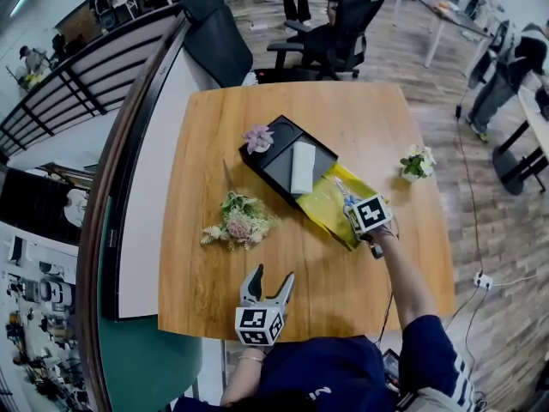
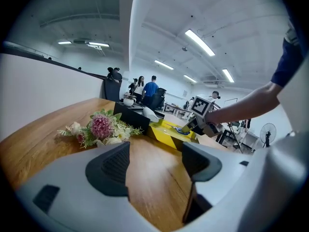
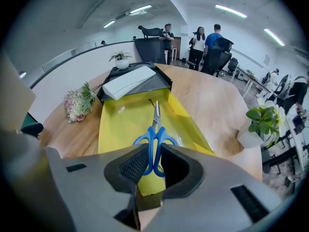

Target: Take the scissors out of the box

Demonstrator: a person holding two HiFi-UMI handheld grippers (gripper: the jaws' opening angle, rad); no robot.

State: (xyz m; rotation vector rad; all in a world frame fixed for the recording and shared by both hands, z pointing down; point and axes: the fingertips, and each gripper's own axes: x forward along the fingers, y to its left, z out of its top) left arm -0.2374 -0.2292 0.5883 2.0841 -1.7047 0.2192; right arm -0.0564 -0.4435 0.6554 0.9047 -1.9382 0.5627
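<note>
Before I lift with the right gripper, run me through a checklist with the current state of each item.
1. Scissors between the fingers of the right gripper: ok, the blue handles sit there.
2. Firm grip: cannot tell; the fingers are narrow around the handles, contact unclear.
3. Scissors out of the box: not ok, they lie flat on its floor.
4. Way up: ok, only the right gripper is above the box.
5. Left gripper out of the way: ok, open, empty, over bare table.
</note>
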